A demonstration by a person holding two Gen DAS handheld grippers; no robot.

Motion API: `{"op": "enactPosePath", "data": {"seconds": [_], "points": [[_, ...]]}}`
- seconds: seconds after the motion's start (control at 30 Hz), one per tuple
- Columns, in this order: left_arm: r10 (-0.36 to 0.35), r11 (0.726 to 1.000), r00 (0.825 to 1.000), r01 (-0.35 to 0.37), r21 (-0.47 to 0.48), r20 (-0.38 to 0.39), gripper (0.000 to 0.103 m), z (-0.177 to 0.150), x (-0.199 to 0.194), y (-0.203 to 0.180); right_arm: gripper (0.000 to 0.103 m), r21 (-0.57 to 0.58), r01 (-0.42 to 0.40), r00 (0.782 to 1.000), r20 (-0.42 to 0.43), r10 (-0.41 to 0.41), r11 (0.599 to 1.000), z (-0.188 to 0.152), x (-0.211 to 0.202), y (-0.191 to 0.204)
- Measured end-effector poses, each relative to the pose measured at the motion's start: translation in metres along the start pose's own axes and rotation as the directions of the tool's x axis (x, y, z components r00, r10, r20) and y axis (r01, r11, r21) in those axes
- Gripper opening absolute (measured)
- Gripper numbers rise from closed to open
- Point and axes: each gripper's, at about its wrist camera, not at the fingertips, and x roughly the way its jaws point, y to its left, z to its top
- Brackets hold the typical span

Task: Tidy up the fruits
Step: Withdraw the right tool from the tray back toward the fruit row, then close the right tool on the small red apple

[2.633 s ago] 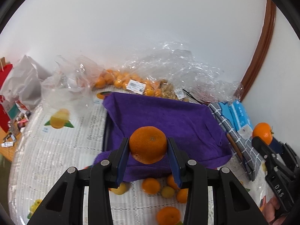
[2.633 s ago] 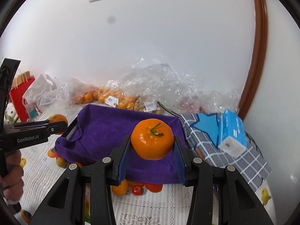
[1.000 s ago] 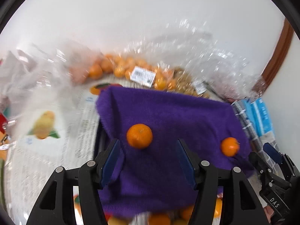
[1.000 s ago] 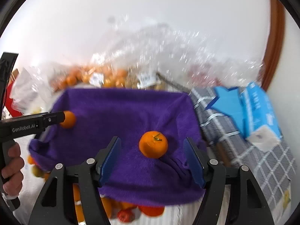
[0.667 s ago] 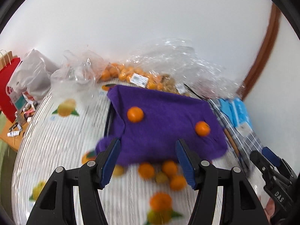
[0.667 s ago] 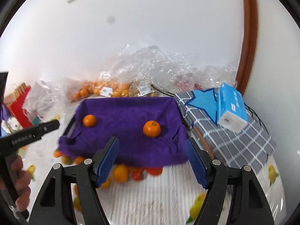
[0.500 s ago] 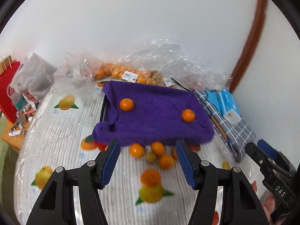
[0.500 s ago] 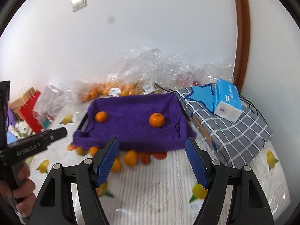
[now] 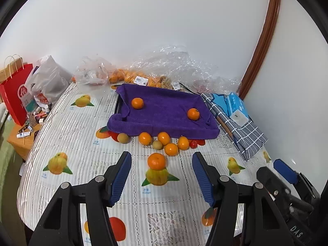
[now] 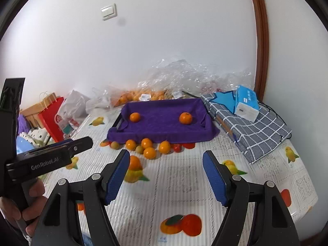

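Table (image 9: 67, 135) covered in a ribbed plastic cloth with printed fruit motifs, pushed into a white-walled corner; brown wood trim (image 10: 260, 41) runs up the right side, light switch (image 10: 108, 12) on the wall. Left table edge drops to a low wooden stand (image 9: 18, 141) with small clutter and a red paper bag (image 9: 13, 94).

Near half of the table is mostly bare cloth in front of both tools. Left gripper (image 9: 160, 176) jaws wide apart, nothing between them. Right gripper (image 10: 166, 176) also spread wide, holding nothing.

Purple towel-lined tray (image 9: 164, 127) sits mid-table near the back. Two mandarins are in it: one at left (image 9: 137, 103), one at right (image 9: 193, 114), well apart. Loose fruit cluster (image 9: 164, 141) lies along the tray's front edge: several mandarins, two brownish-green round fruits, small red ones half under the towel. One lone mandarin (image 9: 156, 160) sits closer, just beyond the left claw's tips.

Behind the tray: crumpled clear plastic bags (image 9: 174, 65) with more mandarins, against the wall. Right of the tray, just beside it: grey checked cloth (image 10: 252, 131) with a blue tissue pack (image 10: 246, 102) on top. Grey plastic bag (image 9: 49, 80) at back left.
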Motion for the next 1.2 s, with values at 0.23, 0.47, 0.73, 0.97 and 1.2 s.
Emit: {"op": "enactPosePath", "data": {"seconds": [0.23, 0.47, 0.73, 0.97, 1.2], "points": [[0.004, 1.000, 1.000, -0.004, -0.006, 0.001, 0.059, -0.005, 0.002, 0.005, 0.075, -0.014, -0.009, 1.000, -0.004, 0.009, 1.000, -0.009, 0.002, 0.007], [0.057, 0.998, 0.998, -0.057, -0.029, 0.007, 0.059, -0.009, 0.027, 0.025, 0.075, -0.035, 0.002, 0.999, -0.037, -0.003, 0.999, -0.017, 0.030, -0.010], [0.100, 0.995, 0.991, -0.100, 0.002, -0.088, 0.059, -0.018, 0.089, 0.061, 0.075, 0.039, 0.024, 0.994, -0.112, -0.020, 0.999, -0.022, 0.090, -0.044], [0.147, 0.989, 0.983, -0.149, -0.010, -0.113, 0.059, -0.016, 0.133, 0.097, 0.062, 0.047, 0.021, 0.985, -0.173, -0.013, 0.999, -0.021, 0.153, -0.055], [0.144, 0.988, 0.983, -0.149, -0.040, -0.110, 0.059, -0.011, 0.160, 0.124, 0.046, -0.013, -0.016, 0.975, -0.222, 0.013, 1.000, -0.019, 0.210, -0.041]]}}
